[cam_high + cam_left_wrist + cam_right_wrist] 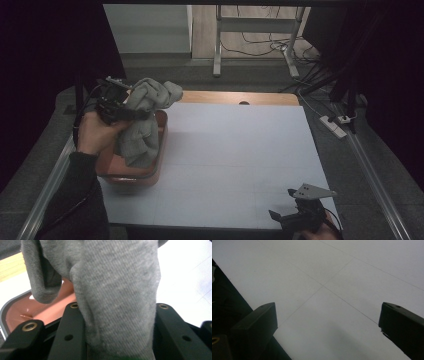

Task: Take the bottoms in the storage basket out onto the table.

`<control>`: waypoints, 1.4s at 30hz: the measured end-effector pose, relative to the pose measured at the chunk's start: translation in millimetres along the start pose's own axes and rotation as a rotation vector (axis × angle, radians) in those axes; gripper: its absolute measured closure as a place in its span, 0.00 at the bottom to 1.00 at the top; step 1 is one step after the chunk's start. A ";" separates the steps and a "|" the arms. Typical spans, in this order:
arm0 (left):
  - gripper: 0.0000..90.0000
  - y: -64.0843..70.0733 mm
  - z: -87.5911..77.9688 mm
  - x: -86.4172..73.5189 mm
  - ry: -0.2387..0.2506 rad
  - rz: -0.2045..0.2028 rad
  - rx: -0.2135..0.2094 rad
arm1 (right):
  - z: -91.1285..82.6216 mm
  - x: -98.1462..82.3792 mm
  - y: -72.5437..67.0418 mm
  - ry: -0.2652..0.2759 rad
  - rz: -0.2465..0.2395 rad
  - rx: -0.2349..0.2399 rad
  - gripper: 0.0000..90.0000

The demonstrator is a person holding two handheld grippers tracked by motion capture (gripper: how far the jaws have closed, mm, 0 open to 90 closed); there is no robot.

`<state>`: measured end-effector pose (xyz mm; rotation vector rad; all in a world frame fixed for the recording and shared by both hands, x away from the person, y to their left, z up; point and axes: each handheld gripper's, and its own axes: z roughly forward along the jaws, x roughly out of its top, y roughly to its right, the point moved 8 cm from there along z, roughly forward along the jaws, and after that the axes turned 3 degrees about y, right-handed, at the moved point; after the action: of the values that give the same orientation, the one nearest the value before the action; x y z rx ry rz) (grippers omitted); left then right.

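Grey knitted cloth (pixel 144 117) hangs bunched from the left claw (pixel 131 114), whose jaws are clamped on a thick fold of it; in the left gripper view the fabric (pixel 117 297) fills the gap between the two black jaws, pressed tight on both sides. The cloth is held above the reddish-brown tray (pixel 159 165) that sits at the left edge of the white surface (pixel 240 160), near its far left corner. The loose lower end dangles into or just over the tray; I cannot tell whether it touches the bottom. Gripping at a bunched fold likely keeps the limp fabric from slipping while it is carried clear of the tray's rim. The right claw (pixel 290 215) rests near the near right corner of the surface, jaws apart and holding nothing, probably kept out of the way until needed.
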<state>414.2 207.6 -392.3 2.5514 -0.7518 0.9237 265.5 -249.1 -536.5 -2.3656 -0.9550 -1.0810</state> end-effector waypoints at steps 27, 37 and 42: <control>0.69 48.7 21.0 43.4 -0.047 0.122 -0.058 | -0.2 0.0 -0.7 0.004 -0.005 0.005 0.02; 0.69 67.7 32.0 53.6 -0.051 0.159 -0.077 | -0.3 0.0 -0.7 0.005 -0.004 0.008 0.02; 0.69 76.5 38.9 57.2 -0.056 0.180 -0.088 | -0.3 -0.1 -0.7 0.005 -0.004 0.008 0.02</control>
<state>426.6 106.9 -373.9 2.4729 -1.0290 0.8545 264.8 -248.8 -536.3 -2.3547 -0.9608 -1.0820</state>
